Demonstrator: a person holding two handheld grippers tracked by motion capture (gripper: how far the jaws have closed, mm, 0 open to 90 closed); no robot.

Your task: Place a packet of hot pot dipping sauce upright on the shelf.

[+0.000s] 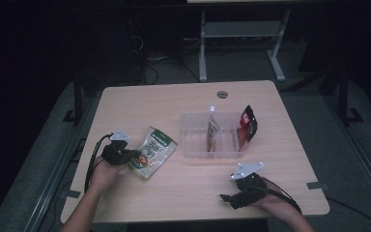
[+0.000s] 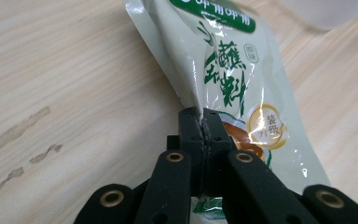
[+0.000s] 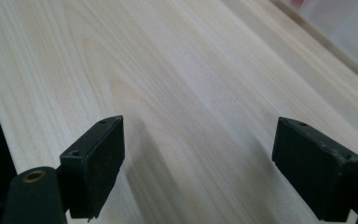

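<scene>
Nearby, the left gripper point(image 2: 200, 122) pinches a green-printed pouch point(image 1: 152, 151) by its edge (jaws closed flat on the film), likely to lift it toward the clear bin point(image 1: 189, 145). Right gripper point(image 1: 232, 197) rests with jaws wide apart over bare table point(image 1: 193, 188).

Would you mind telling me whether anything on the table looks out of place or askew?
Nothing is spilled or damaged. The red and black packet leans against the right wall of the clear plastic tray, outside it, while a spouted pouch lies inside. The left gripper pinches an edge of the green and white sauce packet.
</scene>
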